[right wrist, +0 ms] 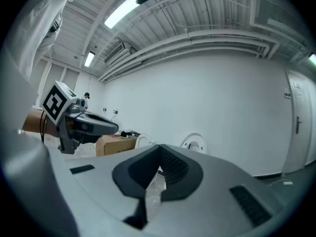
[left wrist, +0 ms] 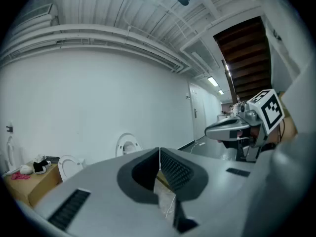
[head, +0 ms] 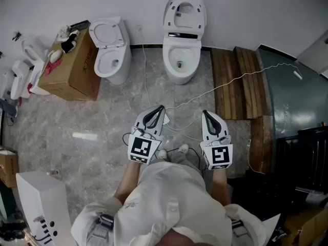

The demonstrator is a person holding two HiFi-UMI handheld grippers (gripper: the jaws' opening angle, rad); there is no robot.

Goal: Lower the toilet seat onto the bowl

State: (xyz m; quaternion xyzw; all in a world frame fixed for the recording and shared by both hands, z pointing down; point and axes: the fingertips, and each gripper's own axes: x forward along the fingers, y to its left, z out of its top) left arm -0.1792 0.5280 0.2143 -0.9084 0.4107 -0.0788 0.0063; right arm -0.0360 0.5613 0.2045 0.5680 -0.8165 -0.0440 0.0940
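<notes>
Two white toilets stand against the far wall. The right toilet (head: 182,55) has its seat and lid (head: 184,12) raised upright against the wall; the same raised seat (left wrist: 127,144) (right wrist: 194,143) shows small in both gripper views. The left toilet (head: 111,53) also has its seat (head: 106,32) up. My left gripper (head: 160,108) and right gripper (head: 204,113) are held close to my body, well short of the toilets, both shut with nothing between the jaws. The left gripper view shows its tips (left wrist: 159,149) touching, and the right gripper (right wrist: 159,147) is likewise closed.
A cardboard box (head: 74,68) with odds and ends sits left of the left toilet. Wooden planks (head: 238,81) lie right of the right toilet. A white cable (head: 225,83) runs across the marble floor. A white cabinet (head: 43,206) stands at lower left, dark clutter at lower right.
</notes>
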